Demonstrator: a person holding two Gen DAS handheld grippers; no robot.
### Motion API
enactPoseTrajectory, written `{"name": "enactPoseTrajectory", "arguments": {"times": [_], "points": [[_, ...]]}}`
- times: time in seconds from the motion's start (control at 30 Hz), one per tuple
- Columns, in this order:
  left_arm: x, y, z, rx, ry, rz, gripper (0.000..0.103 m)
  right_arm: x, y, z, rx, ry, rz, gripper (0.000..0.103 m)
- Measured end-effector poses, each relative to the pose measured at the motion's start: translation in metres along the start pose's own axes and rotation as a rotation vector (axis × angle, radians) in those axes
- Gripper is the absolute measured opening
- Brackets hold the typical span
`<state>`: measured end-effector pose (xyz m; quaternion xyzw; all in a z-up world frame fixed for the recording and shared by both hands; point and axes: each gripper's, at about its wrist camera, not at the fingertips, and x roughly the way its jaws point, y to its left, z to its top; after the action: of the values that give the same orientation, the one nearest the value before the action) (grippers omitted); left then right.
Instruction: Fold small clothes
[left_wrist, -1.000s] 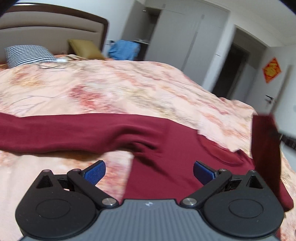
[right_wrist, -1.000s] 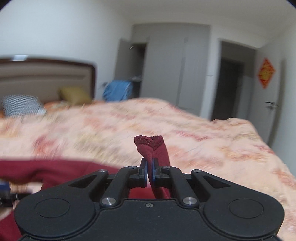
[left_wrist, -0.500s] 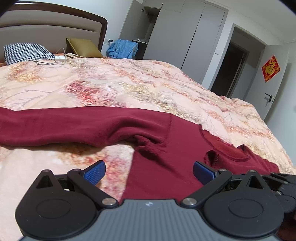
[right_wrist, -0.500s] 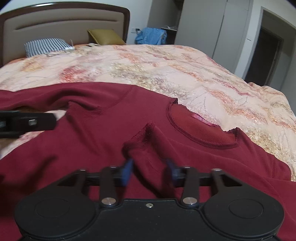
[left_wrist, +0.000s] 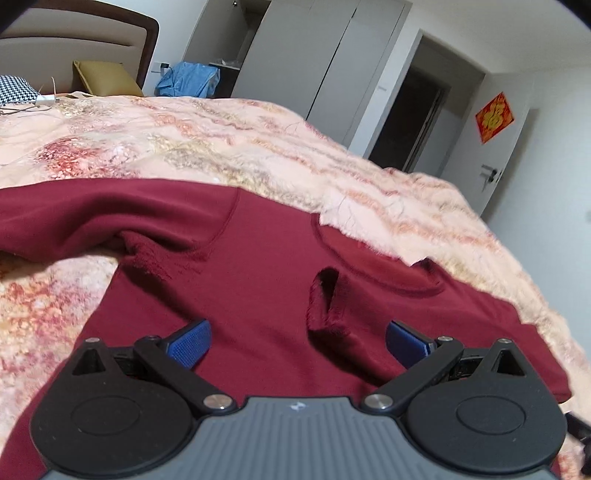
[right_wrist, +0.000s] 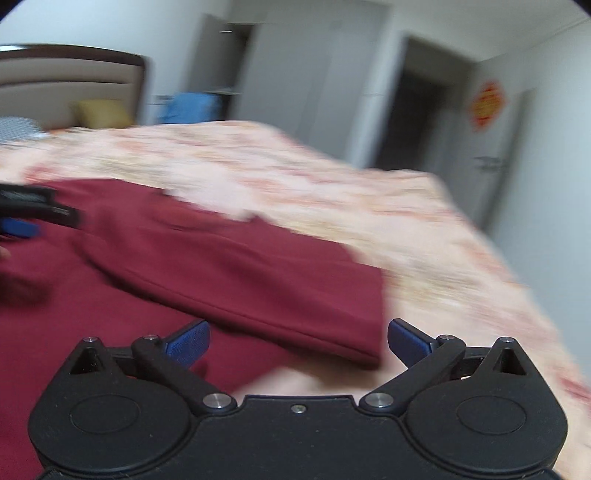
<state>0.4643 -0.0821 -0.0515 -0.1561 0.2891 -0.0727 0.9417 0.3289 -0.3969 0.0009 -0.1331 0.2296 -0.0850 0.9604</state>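
The sweater (left_wrist: 258, 280) is lying flat on the bed (left_wrist: 207, 147), one sleeve (left_wrist: 92, 214) stretching left and the other cuff (left_wrist: 325, 299) folded onto the chest, before the collar (left_wrist: 376, 258); pillows (left_wrist: 103, 79) are sitting behind, by the headboard (left_wrist: 74, 44)

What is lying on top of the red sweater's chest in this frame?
One sleeve is folded across the red sweater, its cuff resting below the neckline. The chest under the sleeve is covered. Both tongs, left and right, are open above it.
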Motion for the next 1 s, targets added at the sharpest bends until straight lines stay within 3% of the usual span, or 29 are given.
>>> {"name": "enactPoseTrajectory", "arguments": {"times": [0.1, 0.3, 0.4, 0.43, 0.47, 0.63, 0.67, 0.8, 0.93, 1.0], "points": [[0.004, 0.002, -0.010, 0.016, -0.005, 0.003, 0.103, 0.008, -0.015, -0.021, 0.009, 0.014, -0.109, 0.097], [0.003, -0.001, -0.017, 0.048, -0.023, 0.011, 0.103, 0.035, -0.018, -0.030, 0.015, 0.025, -0.143, 0.078], [0.002, 0.001, -0.018, 0.043, -0.024, 0.007, 0.103, 0.044, -0.017, -0.026, 0.023, 0.010, -0.141, 0.048], [0.002, 0.001, -0.018, 0.042, -0.026, 0.005, 0.103, 0.045, -0.015, -0.024, 0.025, 0.002, -0.124, 0.030], [0.001, 0.002, -0.018, 0.041, -0.028, 0.003, 0.103, 0.043, -0.013, -0.023, 0.018, -0.005, -0.117, 0.018], [0.000, 0.003, -0.019, 0.035, -0.033, -0.004, 0.103, 0.038, -0.005, -0.027, -0.017, -0.011, -0.153, 0.008], [0.000, 0.004, -0.019, 0.033, -0.035, -0.005, 0.103, 0.041, -0.007, -0.028, -0.003, 0.009, -0.168, 0.000], [0.001, 0.004, -0.019, 0.031, -0.035, -0.007, 0.103, 0.048, -0.018, -0.033, 0.071, 0.055, -0.144, 0.002], [-0.001, 0.007, -0.019, 0.016, -0.044, -0.022, 0.103, 0.036, -0.017, -0.032, 0.076, 0.032, -0.109, 0.040], [-0.003, 0.011, -0.020, -0.005, -0.055, -0.043, 0.103, 0.029, -0.017, -0.032, 0.085, 0.028, -0.094, 0.049]]}}
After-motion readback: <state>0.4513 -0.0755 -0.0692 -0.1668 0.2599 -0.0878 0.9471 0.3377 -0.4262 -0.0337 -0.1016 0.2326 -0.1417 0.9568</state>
